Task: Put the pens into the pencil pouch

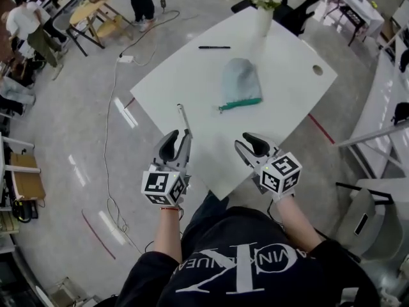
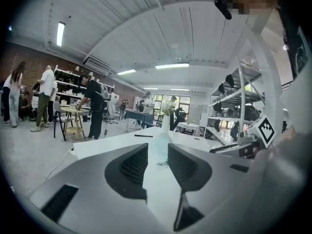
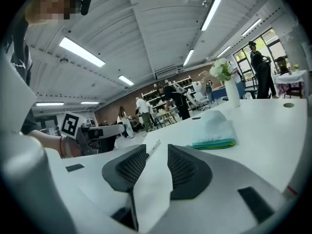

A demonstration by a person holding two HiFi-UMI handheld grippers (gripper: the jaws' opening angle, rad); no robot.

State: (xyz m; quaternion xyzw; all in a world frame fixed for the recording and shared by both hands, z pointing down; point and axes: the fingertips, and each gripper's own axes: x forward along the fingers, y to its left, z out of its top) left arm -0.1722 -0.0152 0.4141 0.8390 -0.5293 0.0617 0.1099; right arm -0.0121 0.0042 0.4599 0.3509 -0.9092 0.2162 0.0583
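Observation:
A pale blue-grey pencil pouch (image 1: pixel 241 82) with a green zip edge lies in the middle of the white table (image 1: pixel 287 101). A black pen (image 1: pixel 214 47) lies beyond it, towards the far edge. A white pen (image 1: pixel 183 116) lies just ahead of my left gripper (image 1: pixel 178 137), which is open and empty over the near table edge. My right gripper (image 1: pixel 248 146) hovers beside it, also open and empty. In the left gripper view the pouch (image 2: pixel 161 144) shows between the jaws, far off. In the right gripper view the white pen (image 3: pixel 154 146) lies ahead and the pouch (image 3: pixel 215 129) to the right.
A white vase of flowers (image 1: pixel 263 8) stands at the table's far corner. A round cable hole (image 1: pixel 317 70) is on the right side. People, stools and desks stand on the floor at upper left, and a cable (image 1: pixel 114 101) runs across it.

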